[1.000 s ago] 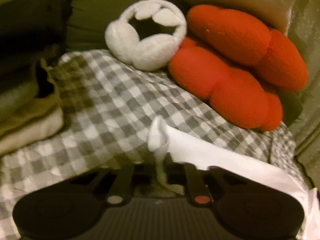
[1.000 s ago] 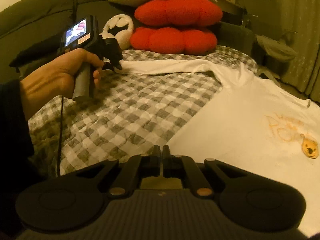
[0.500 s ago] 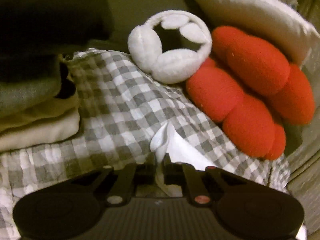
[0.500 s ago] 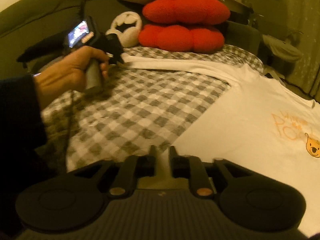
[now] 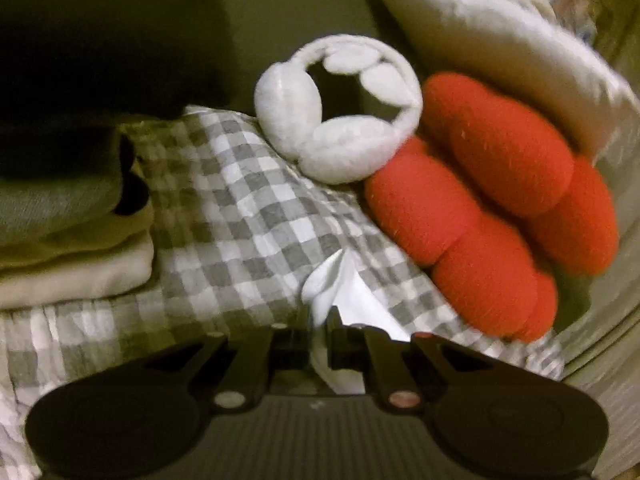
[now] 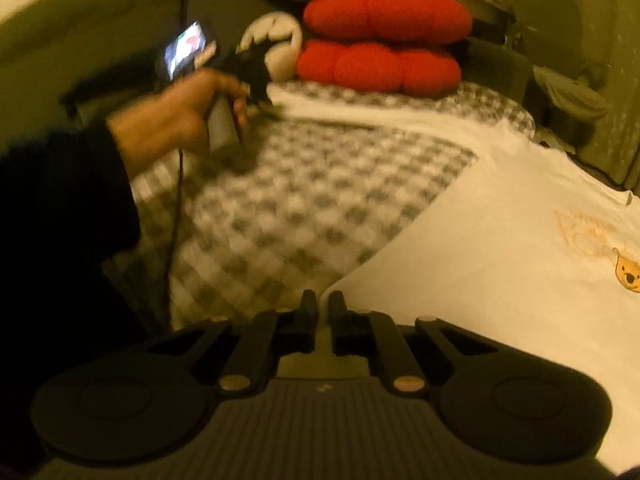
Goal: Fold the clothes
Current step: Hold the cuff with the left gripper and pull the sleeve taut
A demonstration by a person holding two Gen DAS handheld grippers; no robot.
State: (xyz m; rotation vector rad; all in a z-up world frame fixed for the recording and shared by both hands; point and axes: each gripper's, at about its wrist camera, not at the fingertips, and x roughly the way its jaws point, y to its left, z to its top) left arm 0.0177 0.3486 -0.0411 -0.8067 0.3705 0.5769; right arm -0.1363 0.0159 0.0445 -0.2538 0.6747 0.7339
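A white T-shirt [image 6: 500, 260] with an orange bear print lies spread on a grey checked bedspread [image 6: 304, 208]. One sleeve [image 6: 380, 118] stretches away to my left gripper [image 6: 268, 106], which a hand [image 6: 180, 120] holds near the cushions. In the left wrist view, my left gripper [image 5: 320, 316] is shut on the bunched sleeve end [image 5: 330, 280]. My right gripper [image 6: 323, 304] sits at the shirt's near hem corner. Its jaws are closing and stand almost together, with the cloth's edge between them.
Two red cushions [image 5: 480, 208] and a cream pillow [image 5: 500, 48] are piled at the head of the bed, with a white plush ring [image 5: 340, 112] beside them. A stack of folded clothes [image 5: 72, 248] rests at the left. The blurred bedspread lies between the grippers.
My right gripper opened, then closed again at the shirt's hem corner. My left gripper rolled and shifted a little with the sleeve still pinched in it.
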